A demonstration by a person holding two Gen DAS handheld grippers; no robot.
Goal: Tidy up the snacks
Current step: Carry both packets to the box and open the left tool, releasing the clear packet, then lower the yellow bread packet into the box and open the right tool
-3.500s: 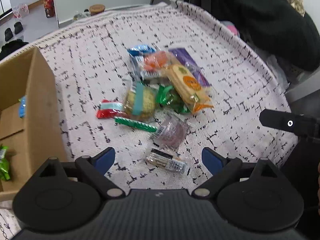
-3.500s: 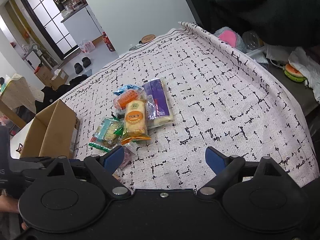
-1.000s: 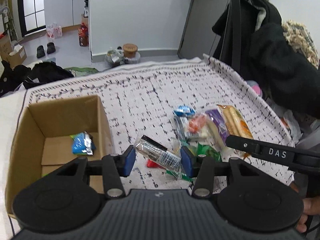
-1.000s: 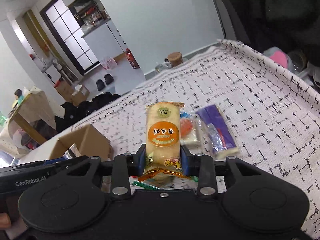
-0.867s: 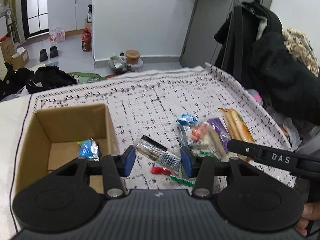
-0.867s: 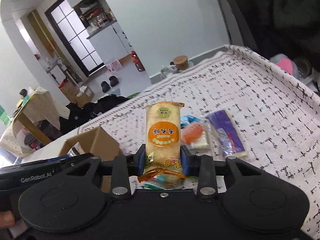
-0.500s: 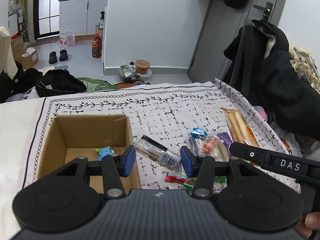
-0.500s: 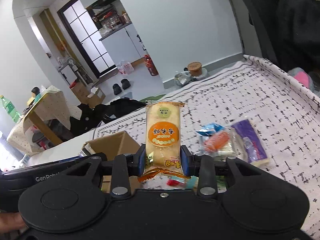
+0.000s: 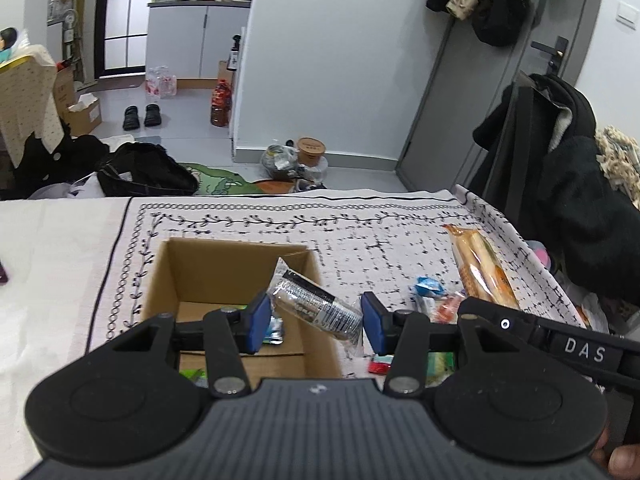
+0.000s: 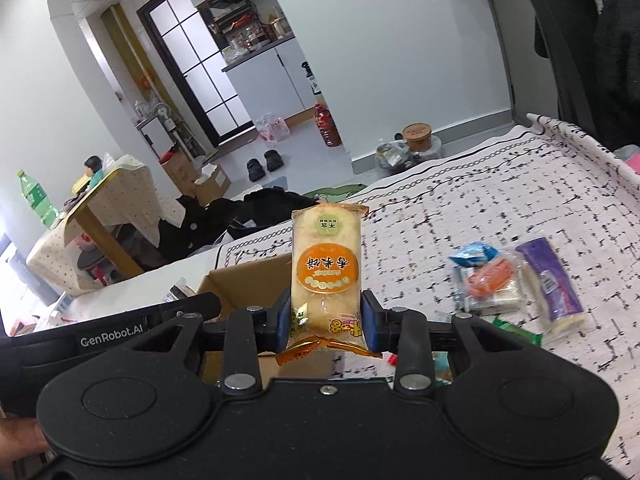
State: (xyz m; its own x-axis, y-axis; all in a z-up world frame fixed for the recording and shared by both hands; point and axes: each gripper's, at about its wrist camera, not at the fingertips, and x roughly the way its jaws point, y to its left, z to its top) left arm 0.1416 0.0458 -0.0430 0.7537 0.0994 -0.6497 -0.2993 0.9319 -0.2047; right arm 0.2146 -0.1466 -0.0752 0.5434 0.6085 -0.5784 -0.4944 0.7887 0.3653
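Note:
My left gripper is shut on a clear-wrapped dark snack bar and holds it above the right edge of the open cardboard box. The box holds a blue packet and a green one. My right gripper is shut on an orange and white rice cracker pack, held upright in the air just right of the box. That pack also shows in the left wrist view. Loose snacks and a purple pack lie on the patterned cloth.
Red and green packets lie right of the box under my left gripper. The table's far edge drops to a floor with bags and shoes. A dark coat hangs past the table's right edge.
Both grippers closed on their snacks and lifted them from the pile. Both have moved left toward the box; the left one now holds its bar over the box's right edge.

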